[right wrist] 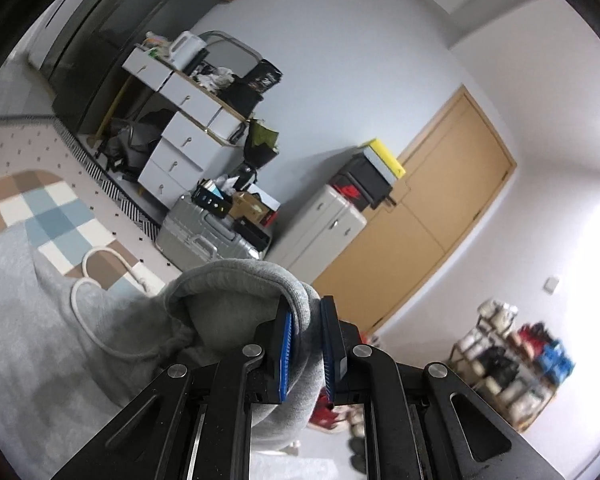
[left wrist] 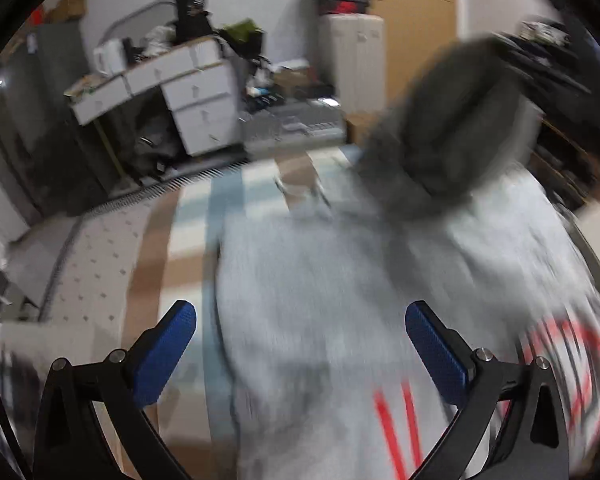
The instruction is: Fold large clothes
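A light grey hoodie (left wrist: 320,280) with red lettering lies spread on a checked rug, blurred in the left wrist view. My left gripper (left wrist: 300,344) hangs open above it, its blue pads wide apart with nothing between them. In the right wrist view my right gripper (right wrist: 306,344) is shut on the rim of the hoodie's hood (right wrist: 236,284), lifted off the floor. A white drawstring (right wrist: 100,280) loops from the hood. In the left wrist view the raised hood and right gripper show as a dark blur (left wrist: 452,128).
A brown, blue and white checked rug (right wrist: 40,208) covers the floor under the hoodie. White drawers (right wrist: 180,140), a silver suitcase (right wrist: 200,236), a white cabinet (right wrist: 320,228) and a wooden door (right wrist: 440,200) stand along the far wall. A shoe rack (right wrist: 512,368) is at the right.
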`<action>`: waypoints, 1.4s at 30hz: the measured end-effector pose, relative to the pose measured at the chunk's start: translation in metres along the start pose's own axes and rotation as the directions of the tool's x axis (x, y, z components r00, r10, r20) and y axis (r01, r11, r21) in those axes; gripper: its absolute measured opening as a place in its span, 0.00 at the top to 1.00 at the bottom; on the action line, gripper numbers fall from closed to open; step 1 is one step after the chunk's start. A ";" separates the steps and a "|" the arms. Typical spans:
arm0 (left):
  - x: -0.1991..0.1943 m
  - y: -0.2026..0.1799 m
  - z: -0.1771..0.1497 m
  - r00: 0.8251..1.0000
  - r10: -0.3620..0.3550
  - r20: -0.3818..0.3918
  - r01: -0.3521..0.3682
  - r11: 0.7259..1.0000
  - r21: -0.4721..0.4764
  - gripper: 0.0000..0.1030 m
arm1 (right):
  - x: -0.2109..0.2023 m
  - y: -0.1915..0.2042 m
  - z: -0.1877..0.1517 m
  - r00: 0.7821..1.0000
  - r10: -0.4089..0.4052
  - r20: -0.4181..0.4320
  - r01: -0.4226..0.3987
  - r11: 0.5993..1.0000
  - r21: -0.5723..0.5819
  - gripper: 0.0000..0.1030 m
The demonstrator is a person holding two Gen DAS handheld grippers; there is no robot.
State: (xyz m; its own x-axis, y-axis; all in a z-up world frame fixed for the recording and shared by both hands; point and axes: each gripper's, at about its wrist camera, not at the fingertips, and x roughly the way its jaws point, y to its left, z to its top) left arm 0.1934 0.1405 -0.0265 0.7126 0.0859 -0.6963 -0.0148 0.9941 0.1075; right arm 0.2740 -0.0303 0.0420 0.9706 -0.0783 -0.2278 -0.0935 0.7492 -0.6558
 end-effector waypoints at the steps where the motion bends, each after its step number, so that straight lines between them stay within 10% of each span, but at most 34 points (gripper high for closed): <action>1: 0.010 -0.003 0.014 1.000 -0.004 0.003 0.004 1.000 -0.004 0.01 | 0.001 -0.004 0.001 1.000 0.005 0.001 -0.005 1.000 0.011 0.89; 9: 0.103 -0.043 0.119 0.995 -0.099 0.029 0.095 0.991 0.094 0.01 | 0.001 -0.019 -0.003 0.996 0.073 0.058 -0.075 0.997 0.030 0.89; 12: 0.112 -0.049 0.133 0.952 -0.287 0.103 0.278 0.956 0.098 0.01 | 0.008 -0.028 -0.011 0.988 0.130 0.082 -0.136 0.989 0.062 0.88; 20: 0.149 -0.089 0.142 0.976 -0.136 0.171 0.083 0.955 0.283 0.03 | 0.020 -0.039 -0.023 0.981 0.169 0.090 -0.175 0.983 0.057 0.89; 22: 0.145 -0.094 0.141 0.977 -0.127 0.171 0.070 0.950 0.306 0.36 | 0.014 -0.037 -0.026 0.980 0.169 0.101 -0.174 0.984 0.039 0.88; 24: 0.144 -0.092 0.144 0.981 -0.139 0.136 0.097 0.956 0.278 0.91 | 0.012 -0.032 -0.026 0.980 0.175 0.099 -0.179 0.983 0.030 0.88; 25: 0.143 -0.088 0.145 0.982 -0.150 0.115 0.119 0.964 0.237 0.94 | 0.011 -0.030 -0.026 0.979 0.183 0.094 -0.186 0.982 0.029 0.88; 32: 0.078 -0.044 0.152 0.987 -0.037 0.158 0.036 0.999 0.014 0.94 | 0.014 -0.029 -0.025 0.989 0.139 0.044 -0.140 0.990 0.031 0.88; 42: -0.077 -0.016 0.075 0.935 -0.167 0.313 0.152 0.986 0.074 0.94 | -0.073 -0.066 -0.032 0.970 0.210 0.124 -0.234 0.944 0.232 0.88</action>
State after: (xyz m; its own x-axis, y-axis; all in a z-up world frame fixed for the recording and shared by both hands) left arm 0.1919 0.1130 0.0787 0.8881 -0.1066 -0.4472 0.1452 0.9880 0.0527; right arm 0.2020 -0.0951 0.0784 0.9490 0.1631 -0.2698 -0.2643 0.8782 -0.3986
